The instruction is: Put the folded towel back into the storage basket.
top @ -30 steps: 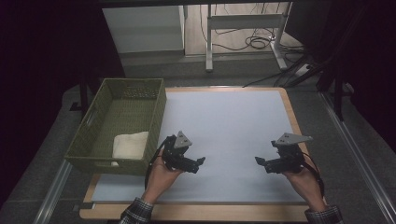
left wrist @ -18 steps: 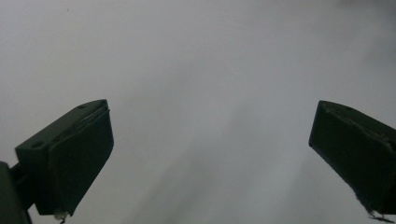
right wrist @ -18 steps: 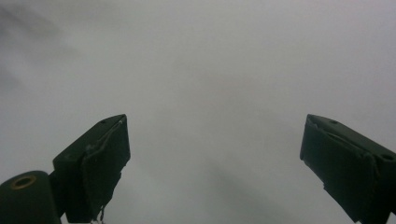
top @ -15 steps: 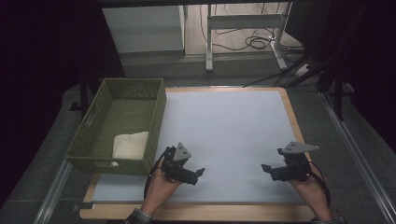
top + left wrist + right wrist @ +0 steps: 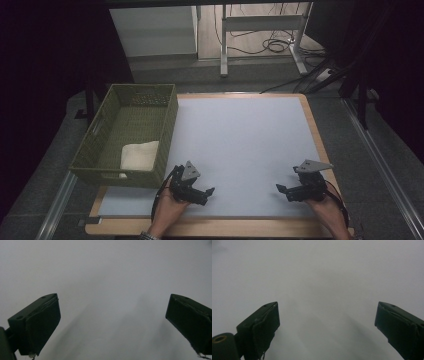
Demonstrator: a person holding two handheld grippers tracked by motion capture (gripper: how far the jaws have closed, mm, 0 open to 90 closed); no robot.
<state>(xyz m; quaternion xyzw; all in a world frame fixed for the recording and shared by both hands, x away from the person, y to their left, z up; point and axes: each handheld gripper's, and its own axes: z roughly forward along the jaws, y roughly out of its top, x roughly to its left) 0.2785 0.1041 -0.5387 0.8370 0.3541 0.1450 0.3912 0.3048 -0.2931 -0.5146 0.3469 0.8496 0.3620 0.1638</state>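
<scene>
- The left gripper (image 5: 209, 190) sits at the near left of the mat (image 5: 245, 145), held low over it by the left hand (image 5: 167, 210). Its tips point right, toward the middle.
- In the left gripper view its jaws stand wide apart with nothing between them, bare mat under and ahead.
- The right gripper (image 5: 281, 189) sits at the near right, in the right hand (image 5: 327, 207), tips pointing left. The two grippers face each other, well apart.
- In the right gripper view its jaws are likewise spread wide and empty, over plain mat.
- The nearest thing is the cloth (image 5: 140, 155), pale and folded, behind and to the left of the left gripper, not touched by it.
- The cloth lies in the near end of the green basket (image 5: 100, 145), which stands along the mat's left edge; the far end of the basket is bare.
- The mat covers a wooden table (image 5: 315, 130).
</scene>
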